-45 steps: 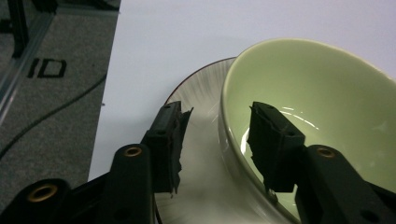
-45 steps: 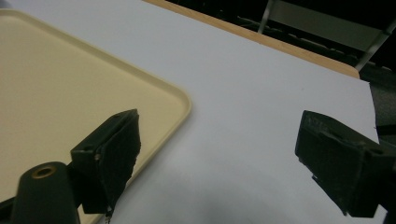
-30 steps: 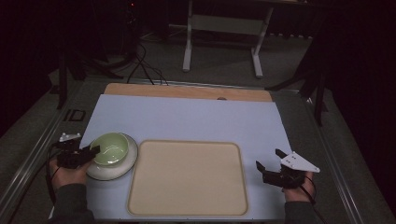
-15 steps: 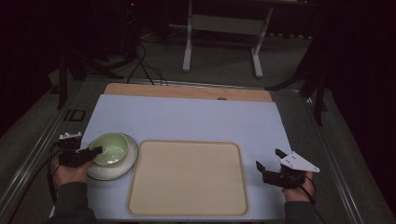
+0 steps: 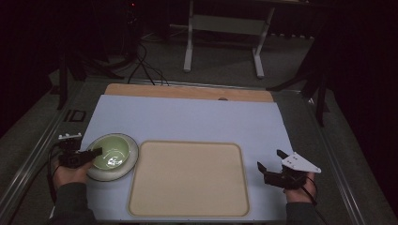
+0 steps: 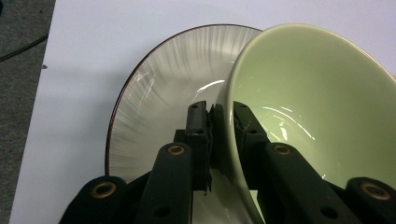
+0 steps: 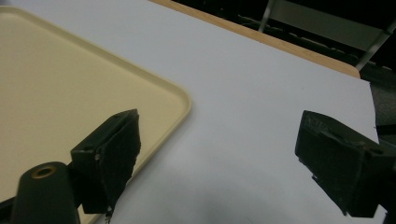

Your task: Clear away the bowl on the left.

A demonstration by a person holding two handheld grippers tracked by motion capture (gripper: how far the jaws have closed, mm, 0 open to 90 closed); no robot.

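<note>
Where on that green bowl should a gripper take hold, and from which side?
Probably the thin rim of the green bowl, one jaw inside and one outside, coming from its outer left side. The left gripper has just closed there that way. The wall is too wide to span, and the bowl sits on a plate that blocks a low approach.

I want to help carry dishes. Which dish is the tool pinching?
The green bowl: the left tool pinches its rim. The grey plate beneath it and the beige tray aren't gripped.

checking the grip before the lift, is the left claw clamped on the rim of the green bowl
Yes, in the left gripper view the left claw has one jaw inside and one outside the glossy green ceramic bowl, pressing on its rim.
</note>
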